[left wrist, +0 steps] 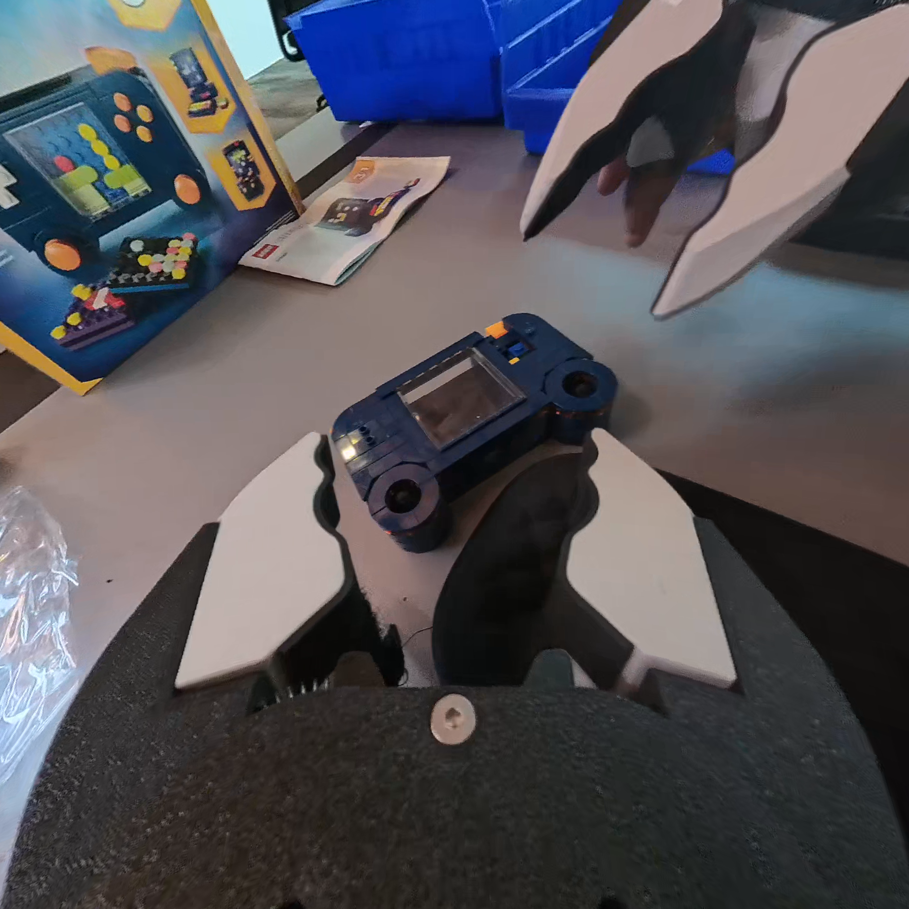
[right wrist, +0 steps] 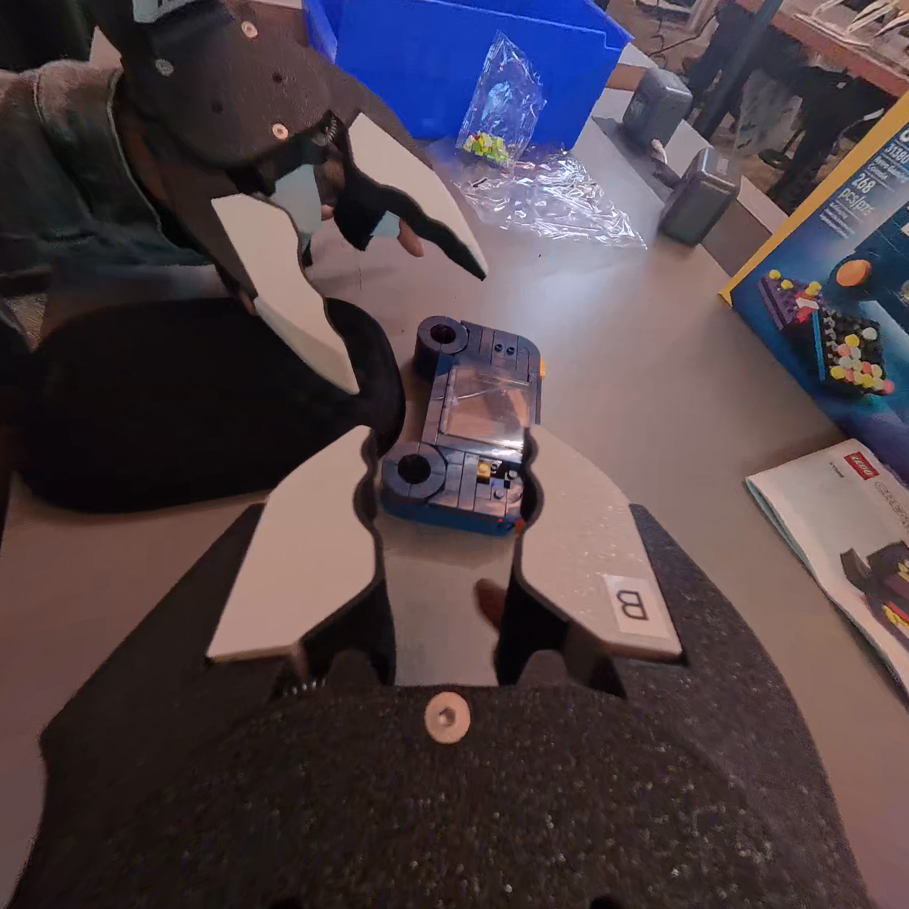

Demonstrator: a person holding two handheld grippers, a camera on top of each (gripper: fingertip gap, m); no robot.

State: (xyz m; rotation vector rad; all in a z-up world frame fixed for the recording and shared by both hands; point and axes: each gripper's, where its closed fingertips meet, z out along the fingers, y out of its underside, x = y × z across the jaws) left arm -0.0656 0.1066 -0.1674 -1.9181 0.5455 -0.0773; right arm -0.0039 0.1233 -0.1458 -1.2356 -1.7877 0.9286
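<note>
A dark blue brick-built handheld console lies flat on a grey table, its clear screen facing up. What sits under the screen is hard to make out. The left gripper has its fingers spread wide, tips just short of the model's near edge. The right gripper is also spread, flanking the model's end; contact cannot be judged. Beyond, a blue bin is cut off at the top, its contents hidden. A clear bag leaning on it holds small green pieces. A toy box and booklet lie nearby.
</note>
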